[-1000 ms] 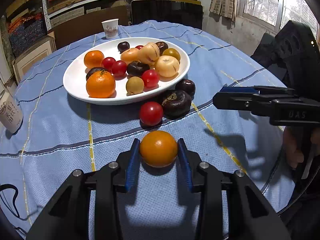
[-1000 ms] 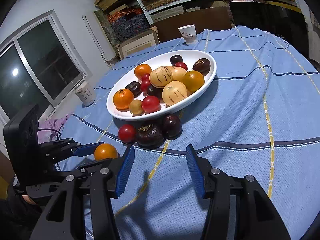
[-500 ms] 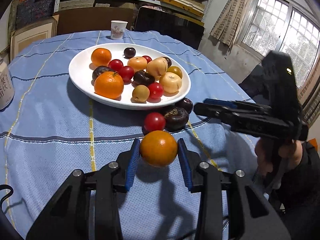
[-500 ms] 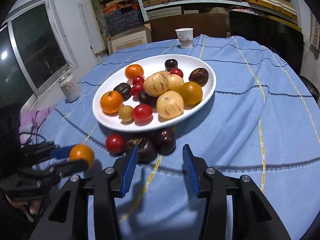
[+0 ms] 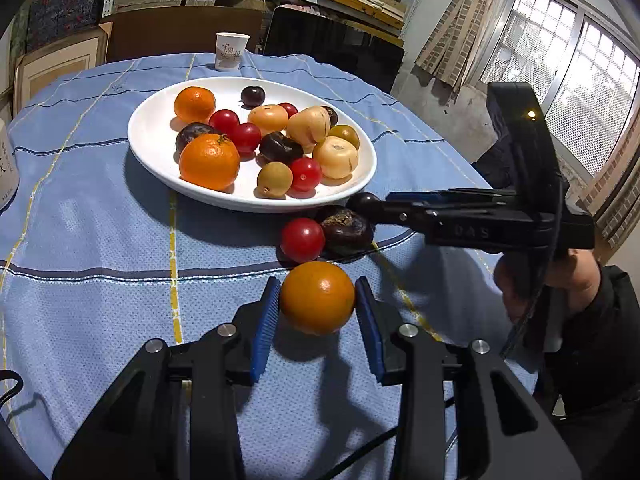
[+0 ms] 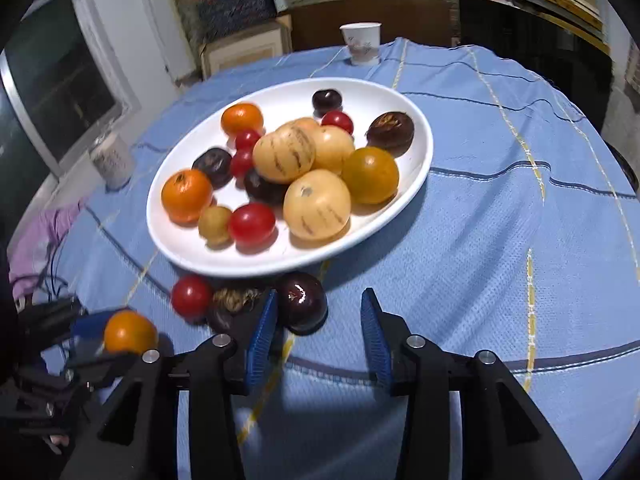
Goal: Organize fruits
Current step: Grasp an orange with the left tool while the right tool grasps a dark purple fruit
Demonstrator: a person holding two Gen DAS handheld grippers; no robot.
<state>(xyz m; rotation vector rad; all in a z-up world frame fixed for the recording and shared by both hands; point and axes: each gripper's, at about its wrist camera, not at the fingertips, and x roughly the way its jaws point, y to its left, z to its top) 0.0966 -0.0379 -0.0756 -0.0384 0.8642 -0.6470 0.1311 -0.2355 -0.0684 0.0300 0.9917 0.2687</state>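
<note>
Right gripper (image 6: 316, 322) hung with its jaws opening around the dark plum (image 6: 301, 303), which lay on the cloth just beside the white plate (image 6: 420, 160), hugging the left pad, not yet pinched. Left gripper (image 5: 316, 316) was clamped on an orange (image 5: 317, 297), short of the plate
</note>
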